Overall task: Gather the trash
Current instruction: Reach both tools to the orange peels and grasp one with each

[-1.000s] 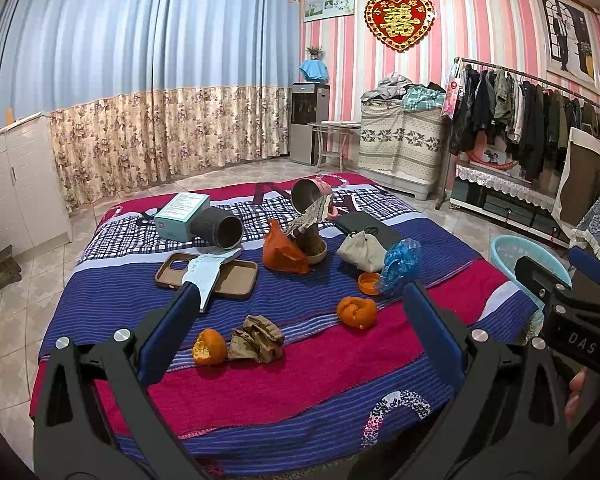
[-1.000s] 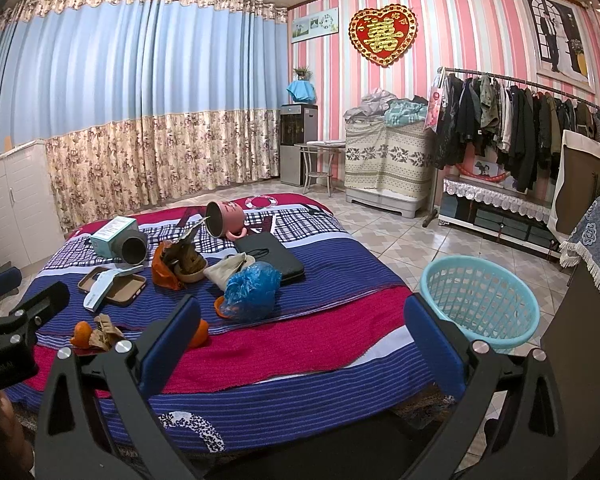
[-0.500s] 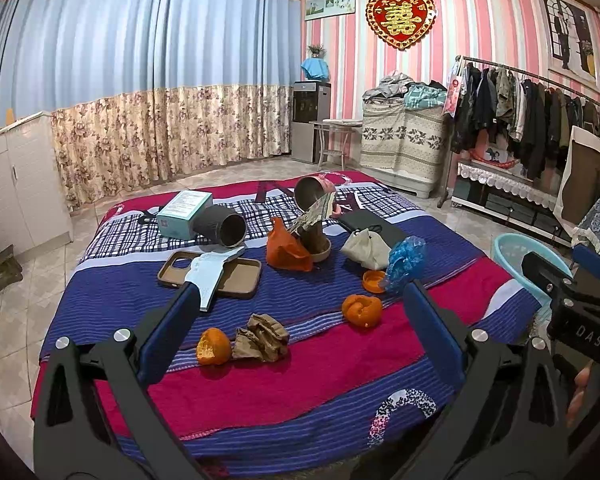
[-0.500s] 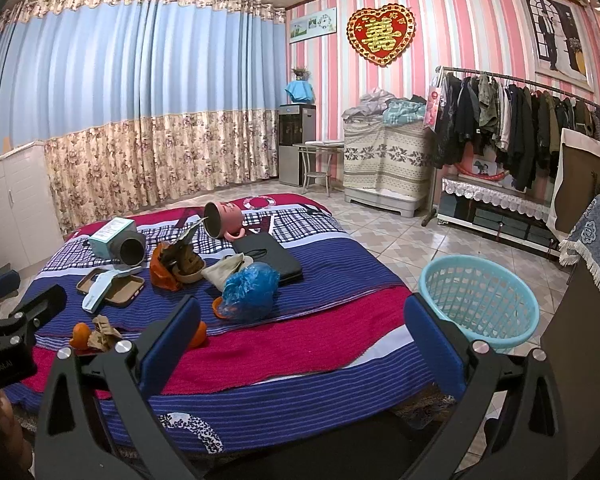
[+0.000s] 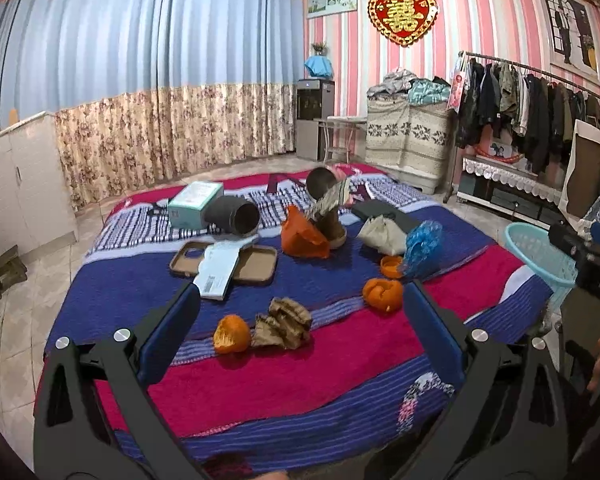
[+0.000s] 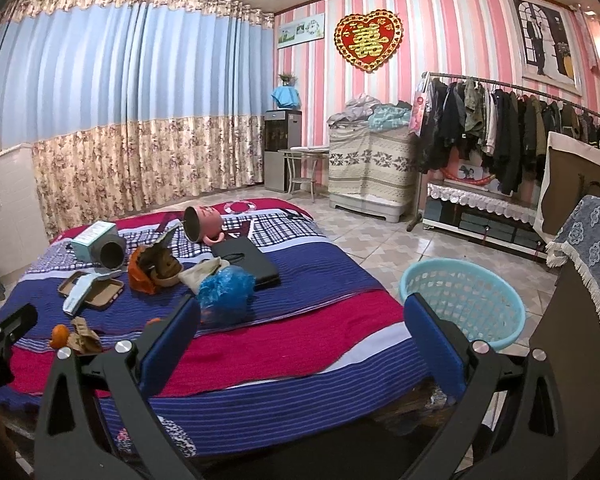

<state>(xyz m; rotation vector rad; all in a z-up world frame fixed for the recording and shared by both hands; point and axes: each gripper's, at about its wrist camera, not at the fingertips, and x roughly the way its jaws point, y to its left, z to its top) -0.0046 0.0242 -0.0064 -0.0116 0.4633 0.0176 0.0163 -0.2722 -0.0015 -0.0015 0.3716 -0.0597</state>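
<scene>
Trash lies on the striped bed cover (image 5: 300,380): two orange peels (image 5: 231,334) (image 5: 383,294), a crumpled brown paper (image 5: 282,323), a blue plastic bag (image 5: 422,247), an orange bag (image 5: 302,238) and a beige wad (image 5: 382,234). My left gripper (image 5: 300,308) is open and empty, held above the near edge of the bed, facing the brown paper. My right gripper (image 6: 302,320) is open and empty, over the bed's right part; the blue plastic bag (image 6: 226,290) lies just past its left finger. A light blue basket (image 6: 462,306) stands on the floor right of the bed.
Further back on the bed lie a teal box (image 5: 196,204), a dark tube (image 5: 238,220), a brown tray with a white packet (image 5: 224,266), a pink mug (image 6: 204,222) and a black case (image 6: 246,260). A clothes rack (image 6: 500,128) stands at the right wall.
Both grippers have drifted slightly; the views shifted a little and the bed items look marginally closer. Both stay open and empty. Nothing on the bed has moved.
</scene>
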